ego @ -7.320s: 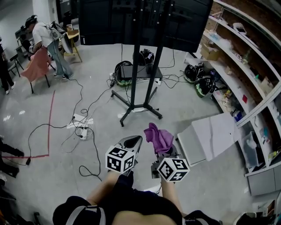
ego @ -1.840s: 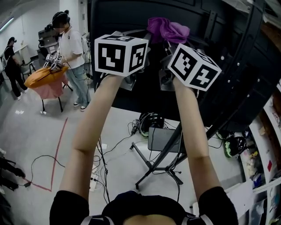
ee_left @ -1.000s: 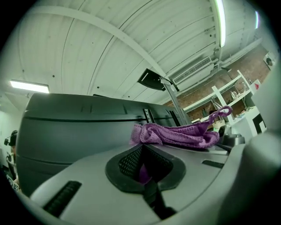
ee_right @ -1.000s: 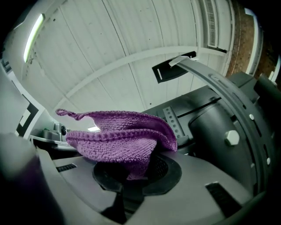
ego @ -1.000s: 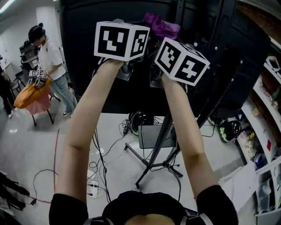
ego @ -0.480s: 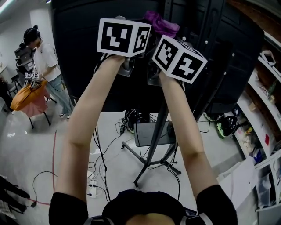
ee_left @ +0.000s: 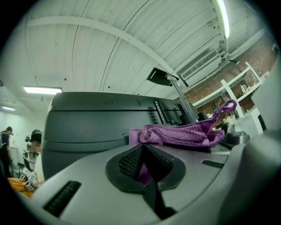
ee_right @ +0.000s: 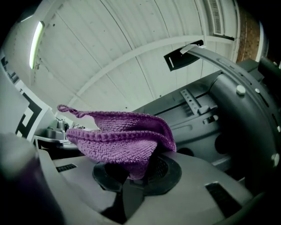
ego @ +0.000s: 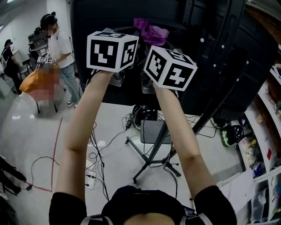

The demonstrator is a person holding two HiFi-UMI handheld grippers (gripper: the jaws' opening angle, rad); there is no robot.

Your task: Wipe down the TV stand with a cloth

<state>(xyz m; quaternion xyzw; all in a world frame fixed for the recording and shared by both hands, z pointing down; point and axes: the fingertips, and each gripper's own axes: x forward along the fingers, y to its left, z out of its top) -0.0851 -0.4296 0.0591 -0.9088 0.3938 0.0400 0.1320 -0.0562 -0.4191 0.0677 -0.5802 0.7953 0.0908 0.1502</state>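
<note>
Together, left claw and right claw pinch one purple cloth

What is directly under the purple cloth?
The cloth sits on the right gripper, pinched in its shut jaws; a purple bit also shows between the left gripper's jaws. The cloth covers the right jaw tips, so they cannot be seen.

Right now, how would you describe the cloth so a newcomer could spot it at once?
Start at the black screen panel filling the top of the head view. Above the two marker cubes, a purple cloth sits bunched in the right tongs. It is the only soft, purple thing among black and grey hardware.
</note>
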